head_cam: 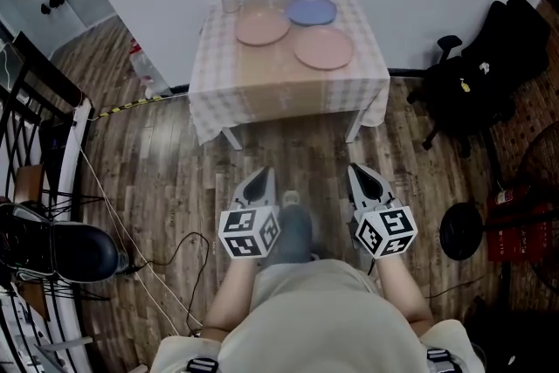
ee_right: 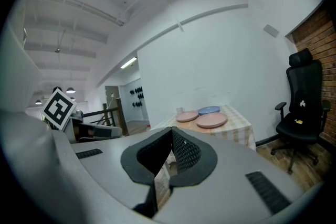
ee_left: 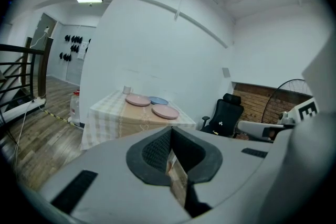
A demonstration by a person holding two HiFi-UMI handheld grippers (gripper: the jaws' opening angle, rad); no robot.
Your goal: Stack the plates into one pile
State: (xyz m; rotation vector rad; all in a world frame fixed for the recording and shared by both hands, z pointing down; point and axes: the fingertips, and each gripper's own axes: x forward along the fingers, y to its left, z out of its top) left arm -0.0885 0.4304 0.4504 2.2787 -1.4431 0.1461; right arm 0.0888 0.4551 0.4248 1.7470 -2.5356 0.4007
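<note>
Short of table (head_cam: 288, 92), left tongs (head_cam: 260, 181), right tongs (head_cam: 363, 176) parallel, shut, empty

Three plates in all, two pink and one blue: a pink plate (head_cam: 262, 28), a second pink plate (head_cam: 323, 48) and a blue plate (head_cam: 312, 10). One table (head_cam: 262, 79) bears them, with one cup (head_cam: 231, 4). Two grippers — the left gripper (head_cam: 262, 175) and the right gripper (head_cam: 359, 172) — and one office chair (head_cam: 489, 65).

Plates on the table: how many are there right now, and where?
3, none stacked. On the table, the left pink plate sits beside the blue plate at the back, and the right pink plate lies nearer the front. None seems hidden.
</note>
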